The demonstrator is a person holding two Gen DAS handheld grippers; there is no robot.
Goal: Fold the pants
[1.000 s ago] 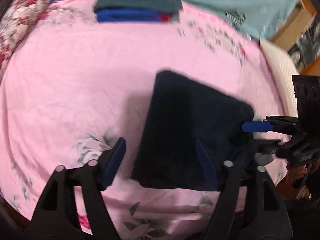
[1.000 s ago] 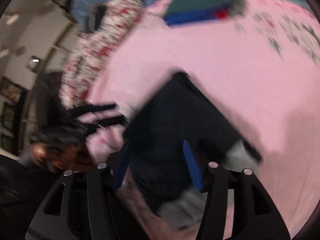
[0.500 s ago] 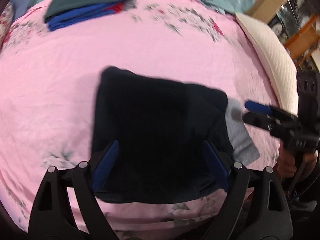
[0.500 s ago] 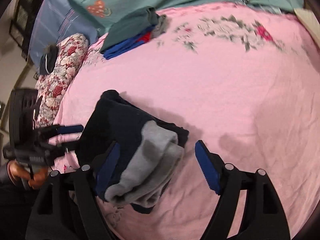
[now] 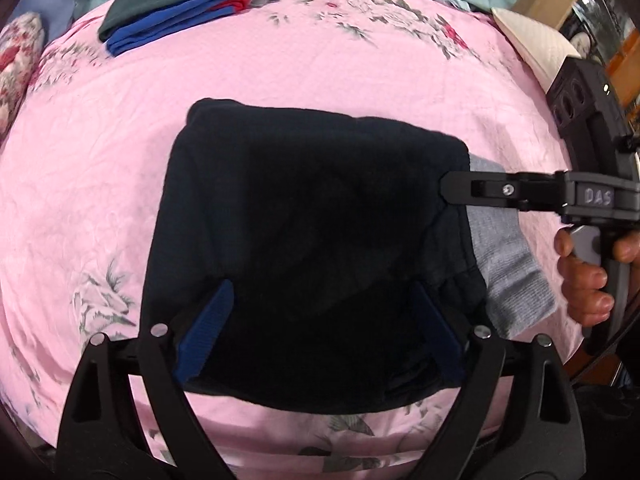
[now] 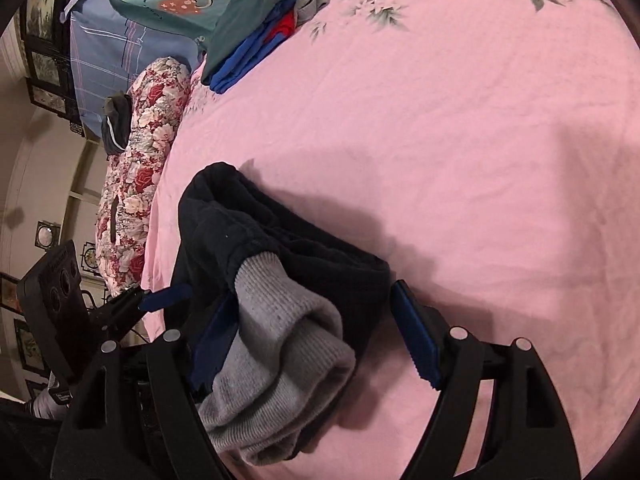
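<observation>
The dark navy pants lie folded into a compact rectangle on the pink floral bedsheet, with their grey ribbed cuffs sticking out at the right. My left gripper is open and hovers over the near edge of the pants. My right gripper is open, its blue pads either side of the grey cuffs and the dark folded edge. In the left wrist view the right gripper reaches in from the right at the pants' right edge.
A stack of folded clothes, teal on blue and red, sits at the far side of the bed. A floral pillow lies at the left edge. A white pillow and boxes stand at the right.
Both grippers have let go of the pants and opened. The left gripper has moved in over the folded pants. The right gripper has swung round to face the cuff end.
</observation>
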